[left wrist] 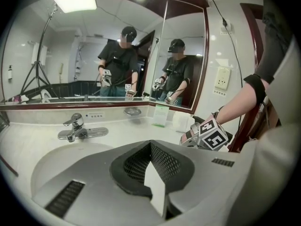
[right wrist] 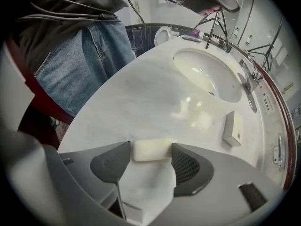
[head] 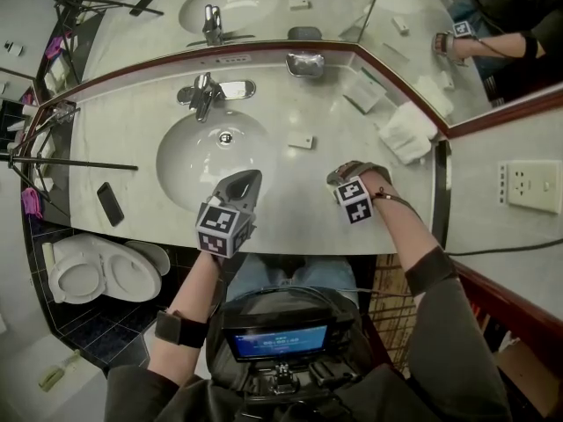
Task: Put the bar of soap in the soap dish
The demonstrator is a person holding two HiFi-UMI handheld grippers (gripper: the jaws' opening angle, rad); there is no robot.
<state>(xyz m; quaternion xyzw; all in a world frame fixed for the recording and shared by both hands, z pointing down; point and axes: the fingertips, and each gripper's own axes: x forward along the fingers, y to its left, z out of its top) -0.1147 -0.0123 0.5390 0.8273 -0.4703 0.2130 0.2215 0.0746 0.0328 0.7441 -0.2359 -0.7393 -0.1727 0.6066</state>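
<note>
Soap, flat on bench, is gripped endwise by R gripper fingers. L gripper, at its 9 o'clock, is held w/ fingers closed, empty. Dish is seen at 11 o'clock.

No legible text or labels anywhere

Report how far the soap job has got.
Done: nothing delivered; the soap dish by the mirror shows no bar. In hand: the right gripper brackets the bar of soap, lying on the counter; whether its pads press is unclear. Left: grip, lift, carry it to the dish. The left gripper is shut, holding nothing.
</note>
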